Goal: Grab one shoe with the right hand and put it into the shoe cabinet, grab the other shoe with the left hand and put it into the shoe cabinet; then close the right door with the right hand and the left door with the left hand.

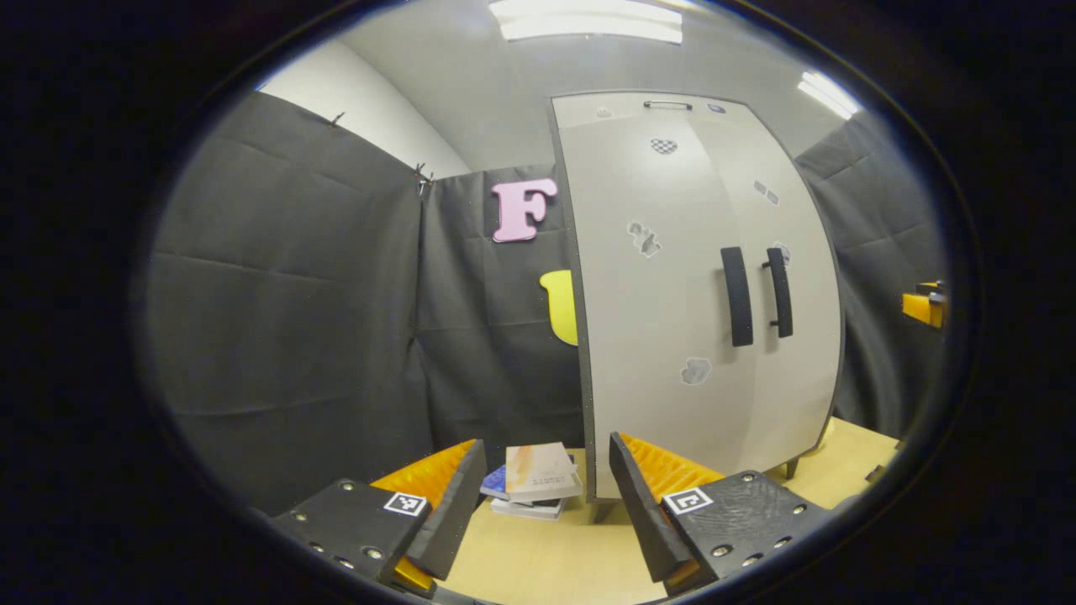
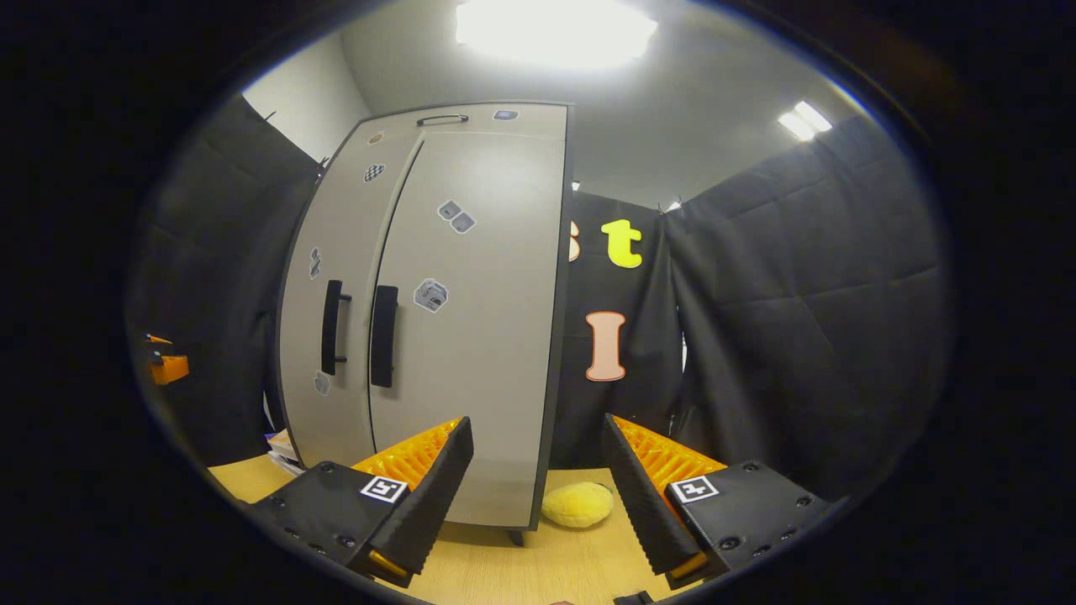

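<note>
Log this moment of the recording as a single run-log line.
cabinet: both doors shut | left hand-held gripper: open, empty | right hand-held gripper: open, empty | books, yellow ball beside cabinet

The right gripper (image 2: 538,491) hangs spread and empty before the shoe cabinet (image 2: 471,336), both doors closed.

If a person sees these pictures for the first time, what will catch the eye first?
The tall grey shoe cabinet stands on the wooden table, both doors shut, its two black handles side by side. A stack of books lies beside it on one side, a yellow plush ball on the other. Both grippers are open and empty.
</note>
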A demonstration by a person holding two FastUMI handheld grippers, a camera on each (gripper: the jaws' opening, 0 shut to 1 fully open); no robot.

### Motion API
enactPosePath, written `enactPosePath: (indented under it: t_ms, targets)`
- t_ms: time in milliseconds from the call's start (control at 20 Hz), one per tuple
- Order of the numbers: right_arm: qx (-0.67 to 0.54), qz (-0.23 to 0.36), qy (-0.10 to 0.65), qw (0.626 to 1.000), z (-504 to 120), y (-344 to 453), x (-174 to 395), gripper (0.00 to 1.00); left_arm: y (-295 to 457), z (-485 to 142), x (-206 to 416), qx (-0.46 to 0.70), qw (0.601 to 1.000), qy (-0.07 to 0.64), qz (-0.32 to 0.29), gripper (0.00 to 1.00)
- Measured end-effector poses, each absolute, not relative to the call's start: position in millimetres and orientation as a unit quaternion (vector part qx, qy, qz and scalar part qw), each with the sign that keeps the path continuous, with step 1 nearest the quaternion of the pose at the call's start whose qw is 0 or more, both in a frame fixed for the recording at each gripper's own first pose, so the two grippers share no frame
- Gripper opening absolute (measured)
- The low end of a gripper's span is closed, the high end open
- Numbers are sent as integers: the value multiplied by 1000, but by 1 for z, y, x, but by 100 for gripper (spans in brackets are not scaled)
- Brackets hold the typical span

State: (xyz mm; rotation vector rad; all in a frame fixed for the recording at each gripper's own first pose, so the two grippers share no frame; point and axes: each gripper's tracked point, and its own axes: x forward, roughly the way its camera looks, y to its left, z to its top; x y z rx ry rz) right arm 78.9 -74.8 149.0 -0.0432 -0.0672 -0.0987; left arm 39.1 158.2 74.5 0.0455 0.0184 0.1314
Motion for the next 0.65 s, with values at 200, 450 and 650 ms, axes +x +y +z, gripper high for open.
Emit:
enactPosePath:
  t_ms: [200, 450, 650]
  targets:
    - [-21, -53, -31, 998, 147, -76, 84, 98, 157, 73, 54, 26, 997, 14, 67, 86]
    - [-20, -58, -32, 998, 146, -79, 89, 98, 157, 71, 67, 24, 997, 15, 66, 86]
    - [-15, -61, -35, 997, 145, -79, 92, 98, 155, 71, 77, 26, 997, 13, 65, 92]
